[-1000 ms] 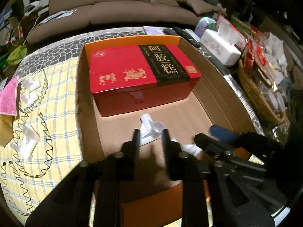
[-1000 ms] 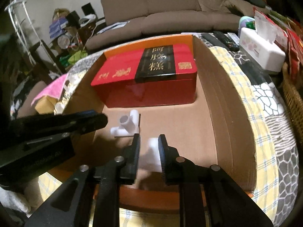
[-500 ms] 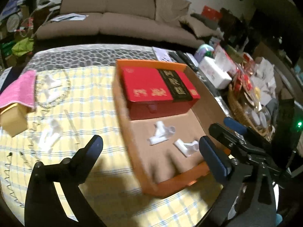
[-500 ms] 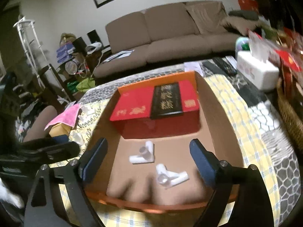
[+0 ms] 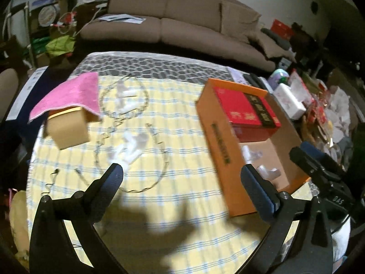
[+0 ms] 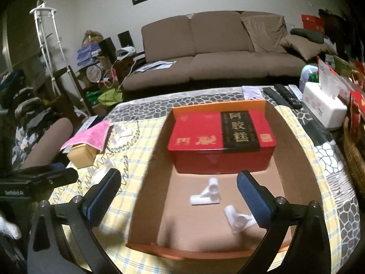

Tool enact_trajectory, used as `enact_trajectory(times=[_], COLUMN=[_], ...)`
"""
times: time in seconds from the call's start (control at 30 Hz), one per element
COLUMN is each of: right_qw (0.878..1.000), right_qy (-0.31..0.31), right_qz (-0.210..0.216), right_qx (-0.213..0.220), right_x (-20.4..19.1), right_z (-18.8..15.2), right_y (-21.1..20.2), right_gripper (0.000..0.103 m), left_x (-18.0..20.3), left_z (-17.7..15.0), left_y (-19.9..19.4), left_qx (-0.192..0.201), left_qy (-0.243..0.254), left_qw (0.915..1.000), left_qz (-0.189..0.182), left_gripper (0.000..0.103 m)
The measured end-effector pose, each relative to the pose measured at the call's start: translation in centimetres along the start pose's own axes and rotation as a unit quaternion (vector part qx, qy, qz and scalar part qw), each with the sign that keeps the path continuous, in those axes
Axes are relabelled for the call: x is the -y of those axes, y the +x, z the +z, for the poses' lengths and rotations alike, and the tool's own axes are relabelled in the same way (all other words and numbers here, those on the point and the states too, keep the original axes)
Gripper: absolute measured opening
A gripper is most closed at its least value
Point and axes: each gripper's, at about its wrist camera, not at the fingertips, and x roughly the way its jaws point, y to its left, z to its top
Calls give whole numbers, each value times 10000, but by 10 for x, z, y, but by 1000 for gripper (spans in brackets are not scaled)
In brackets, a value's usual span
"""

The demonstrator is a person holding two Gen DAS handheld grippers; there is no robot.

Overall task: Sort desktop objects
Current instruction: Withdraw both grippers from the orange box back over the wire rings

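Two white plastic pipe fittings (image 6: 206, 195) lie in the orange cardboard tray (image 6: 146, 196) beside the red lidded gift box (image 6: 219, 137). More white fittings (image 5: 131, 146) remain on the yellow-checked bench cloth (image 5: 182, 123) among coiled wire. Left hand-held gripper (image 5: 181, 180) and right hand-held gripper (image 6: 179, 186) have just been opening: both wide, empty.

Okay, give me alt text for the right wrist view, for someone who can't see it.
The open right gripper hangs empty over an orange cardboard tray holding a red gift box and two white pipe connectors. Left of the tray, on a yellow checked tablecloth, lie wire springs and a pink cloth draped over a small box; a brown sofa stands behind.
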Motion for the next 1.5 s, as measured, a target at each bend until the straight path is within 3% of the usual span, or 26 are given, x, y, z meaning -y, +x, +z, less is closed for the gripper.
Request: enact_trajectory(times=[0.27,0.5,0.73,0.83,1.1,1.4,1.5], right_qw=[9995,9990,9975,9948,9831,9675,9520], right_qy=[-227,-82,-354,-567,-1108,-393,220], right_qz=[144,439,610,844,1309,1809,2271], right_qx=[-162,-40,40,24,-637,-1723,-2043], right_x=[-37,-66,-111,-135,-195,-206,-199], right_z=[2,6,7,5,-20,-57,-67], right_y=[14,20,31,37,73,122,134], right_gripper=[103,103,103,103,103,102,98], left_x=[-49,-98,-139,-158,-219,-239,-243], left_z=[-9,-18,-32,-40,-55,-72,-72], left_y=[-12,-19,-12,-9,-6,7,8], left_qx=[-10,4,-161,-220,-491,-875,-903], left_qy=[-111,-312,-576,-619,-1235,-1470,-1690], left_qw=[9997,9987,9970,9951,9852,9795,9791], left_qz=[211,391,495,733,1083,1067,681], left_gripper=[103,103,103,103,103,102,102])
